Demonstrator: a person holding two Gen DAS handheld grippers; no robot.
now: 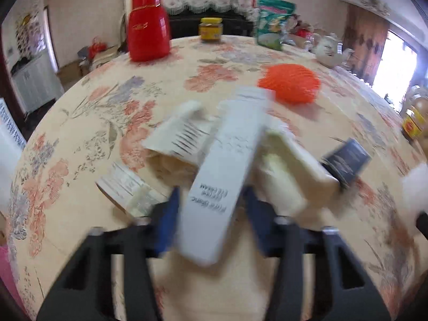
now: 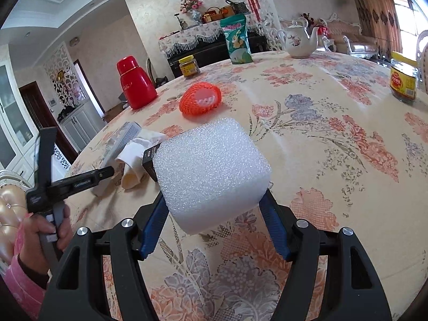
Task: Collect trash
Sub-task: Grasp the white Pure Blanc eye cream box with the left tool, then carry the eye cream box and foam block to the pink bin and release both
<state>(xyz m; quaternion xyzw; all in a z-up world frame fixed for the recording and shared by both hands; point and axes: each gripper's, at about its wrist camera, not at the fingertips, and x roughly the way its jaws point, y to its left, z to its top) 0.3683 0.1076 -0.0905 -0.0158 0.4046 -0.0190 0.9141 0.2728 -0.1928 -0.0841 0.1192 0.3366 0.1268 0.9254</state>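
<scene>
The left gripper [image 1: 211, 200] has its blue fingers [image 1: 167, 222] closed in on the sides of a long white carton [image 1: 224, 160], which stands tilted between them with its printed end nearest the camera; the picture is smeared by motion, so how firmly the pads press cannot be told beyond their lying against the carton. Behind and beside that carton a small heap of trash sits on the floral tablecloth [image 1: 80, 123]: a flat white box with a barcode [image 1: 179, 133], a cream-coloured crumpled wrapper [image 1: 291, 168], a dark little box [image 1: 345, 160] at the right edge of the heap, and a pale printed packet [image 1: 125, 187] lying just to the left of the gripper. An orange foam net [image 1: 290, 83] rests farther back, apart from the heap. The right gripper [image 2: 214, 214] is closed on a block of white foam [image 2: 211, 171], its blue fingers [image 2: 153, 230] pressed to the block's two sides and spread fairly wide by it, the block held above the tablecloth. In the right wrist view the person's left hand [image 2: 45, 235], in a pink sleeve [image 2: 24, 289], grips the other tool's handle at the lower left. Toward the far edge of the table stand a red thermos [image 2: 136, 83], a yellow-lidded jar [image 2: 189, 66], a green snack bag [image 2: 236, 40] and a white teapot [image 2: 298, 38]; a second jar [image 2: 404, 80] stands at the right.
</scene>
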